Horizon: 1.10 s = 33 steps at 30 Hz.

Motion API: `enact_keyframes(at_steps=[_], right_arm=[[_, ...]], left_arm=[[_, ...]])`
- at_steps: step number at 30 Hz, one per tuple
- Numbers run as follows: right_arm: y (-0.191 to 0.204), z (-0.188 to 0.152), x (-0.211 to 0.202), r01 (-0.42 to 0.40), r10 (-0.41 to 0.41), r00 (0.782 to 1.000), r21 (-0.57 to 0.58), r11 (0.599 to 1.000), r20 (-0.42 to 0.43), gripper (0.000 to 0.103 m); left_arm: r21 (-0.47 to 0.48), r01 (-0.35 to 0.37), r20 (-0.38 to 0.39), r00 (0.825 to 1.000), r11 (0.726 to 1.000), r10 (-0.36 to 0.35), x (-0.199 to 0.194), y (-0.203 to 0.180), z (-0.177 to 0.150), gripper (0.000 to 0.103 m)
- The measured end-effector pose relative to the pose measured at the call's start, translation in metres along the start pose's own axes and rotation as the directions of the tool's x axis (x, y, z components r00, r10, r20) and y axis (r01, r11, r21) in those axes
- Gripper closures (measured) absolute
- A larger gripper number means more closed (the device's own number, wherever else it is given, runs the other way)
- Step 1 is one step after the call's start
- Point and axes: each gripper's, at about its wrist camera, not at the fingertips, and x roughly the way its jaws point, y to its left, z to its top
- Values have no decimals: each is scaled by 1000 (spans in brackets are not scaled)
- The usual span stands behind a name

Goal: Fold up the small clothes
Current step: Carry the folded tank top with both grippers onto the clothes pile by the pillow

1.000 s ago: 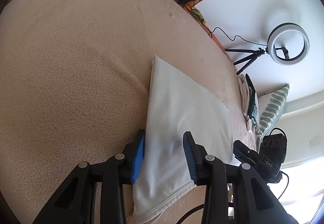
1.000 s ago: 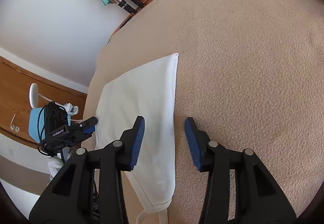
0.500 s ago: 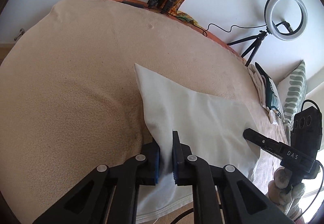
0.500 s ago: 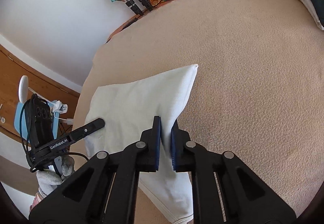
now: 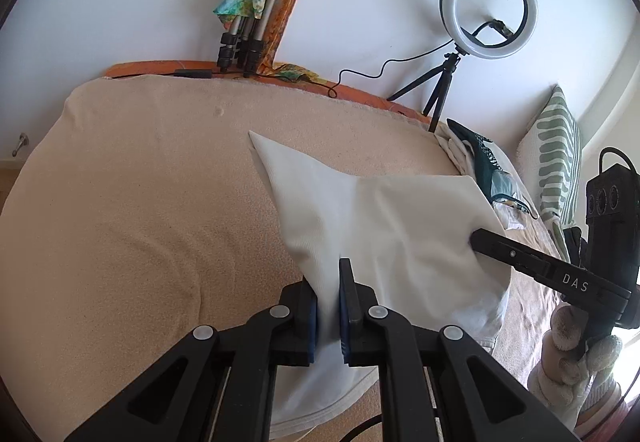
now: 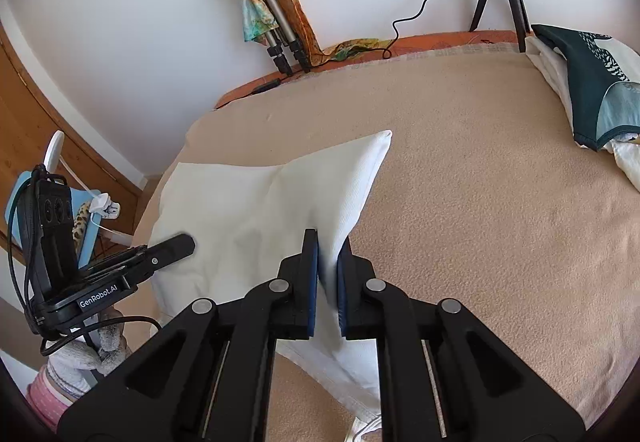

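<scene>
- The left gripper (image 5: 329, 296) was seen with its jaws drawn nearly together, a fold of the white garment (image 5: 384, 226) pinched between the blue pads; the closing had only just been done.
- The right gripper (image 6: 327, 274) was likewise clamped down on the same garment's other side edge, cloth trapped between its pads, the jaws only just brought in.
- In the left wrist view, the right gripper's black fingers were seen entering the cloth from the right, held by a gloved hand (image 5: 576, 354).
- In the right wrist view, the left gripper was seen at the left, its finger laid against the cloth, with a gloved hand (image 6: 80, 358) and a pink cuff below it.
- The garment was raised off the bed (image 5: 120, 222) at both gripped points, with a sagging valley left between them.
- Its far corners were still laid on the beige blanket, and its hemmed near end was draped towards the bed's near edge.
- A stack of folded clothes (image 6: 592, 90), dark teal on top, was placed at the far right corner of the bed.
- A striped cushion (image 5: 558, 162) was propped just beyond that stack.
- A ring light (image 5: 488, 2) on a small tripod was stood at the far edge, near the wall.
- A folded tripod (image 6: 268, 10) wrapped in a colourful scarf was leaned against the wall at the bed's far edge.
</scene>
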Motion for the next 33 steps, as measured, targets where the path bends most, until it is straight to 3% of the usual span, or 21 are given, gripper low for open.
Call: enact_keyframes(at_steps=[6,19,33], right_arm=[[-29,8,-38,49,-49,998,-9,999,37,94],[-131,33,-99,140,-147,983,61,988,112,94],[-244,82,-157,293,-306,936,101,951,175,94]], left_arm=[[13,79,11,997,997,-79,11,-38,13,97],[146,150,6,988,978,-153,66,-156,50,98],[245,214,-13,976,946,-218,147,-271,87,98]])
